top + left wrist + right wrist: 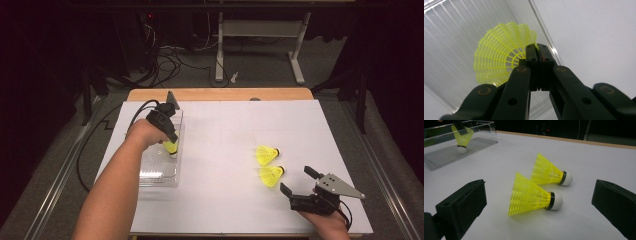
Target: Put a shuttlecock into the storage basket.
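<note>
My left gripper (pixel 171 142) is shut on the skirt rim of a yellow shuttlecock (pixel 171 148), which hangs cork-down inside a clear plastic box (pixel 156 175) at the table's left. In the left gripper view the closed jaws pinch the netted yellow skirt (pixel 499 57) over the box's ribbed floor (pixel 451 45). Two more yellow shuttlecocks (pixel 266 155) (pixel 271 175) lie on their sides at the right, corks pointing right. My right gripper (pixel 299 181) rests near the front edge, open, its jaws flanking the nearer shuttlecock (pixel 534 195) from a short distance. The farther one (pixel 550 173) lies just behind it.
White paper (pixel 225 130) covers the table; its wooden far edge (pixel 220 94) shows at the back. The clear box (pixel 456 145) stands far left in the right gripper view. Cables and a desk frame (pixel 260 45) are on the floor beyond.
</note>
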`<state>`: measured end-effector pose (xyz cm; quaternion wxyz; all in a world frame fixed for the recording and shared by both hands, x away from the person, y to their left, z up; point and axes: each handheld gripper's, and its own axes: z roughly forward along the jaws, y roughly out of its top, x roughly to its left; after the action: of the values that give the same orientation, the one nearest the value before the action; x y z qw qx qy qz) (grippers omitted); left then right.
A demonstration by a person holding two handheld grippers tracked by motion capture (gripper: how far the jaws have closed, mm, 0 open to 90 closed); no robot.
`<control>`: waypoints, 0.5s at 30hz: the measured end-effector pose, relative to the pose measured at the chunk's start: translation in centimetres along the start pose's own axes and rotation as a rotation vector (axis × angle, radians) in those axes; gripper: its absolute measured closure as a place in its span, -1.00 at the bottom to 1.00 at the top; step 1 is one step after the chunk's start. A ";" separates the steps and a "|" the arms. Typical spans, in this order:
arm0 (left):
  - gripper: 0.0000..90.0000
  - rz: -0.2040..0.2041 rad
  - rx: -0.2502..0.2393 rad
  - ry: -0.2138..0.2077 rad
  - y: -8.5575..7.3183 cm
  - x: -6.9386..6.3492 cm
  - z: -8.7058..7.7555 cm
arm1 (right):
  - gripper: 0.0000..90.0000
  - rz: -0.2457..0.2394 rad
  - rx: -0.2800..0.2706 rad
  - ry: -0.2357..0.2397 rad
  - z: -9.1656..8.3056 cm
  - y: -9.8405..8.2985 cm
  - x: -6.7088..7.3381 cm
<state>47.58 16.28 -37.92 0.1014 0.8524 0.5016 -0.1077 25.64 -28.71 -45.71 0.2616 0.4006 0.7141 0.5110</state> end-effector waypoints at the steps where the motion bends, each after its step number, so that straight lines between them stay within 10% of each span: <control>1: 0.97 -0.001 -0.002 0.004 0.0 0.0 0.0 | -0.99 0.000 0.000 0.000 0.0 0.0 0.0; 15: 0.63 -0.013 -0.025 0.039 0.1 0.2 -0.3 | -0.99 -0.001 -0.001 0.002 0.0 0.0 0.0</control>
<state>47.80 16.50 -37.67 0.1016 0.8498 0.5102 -0.0852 25.65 -28.73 -45.69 0.2614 0.3998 0.7142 0.5116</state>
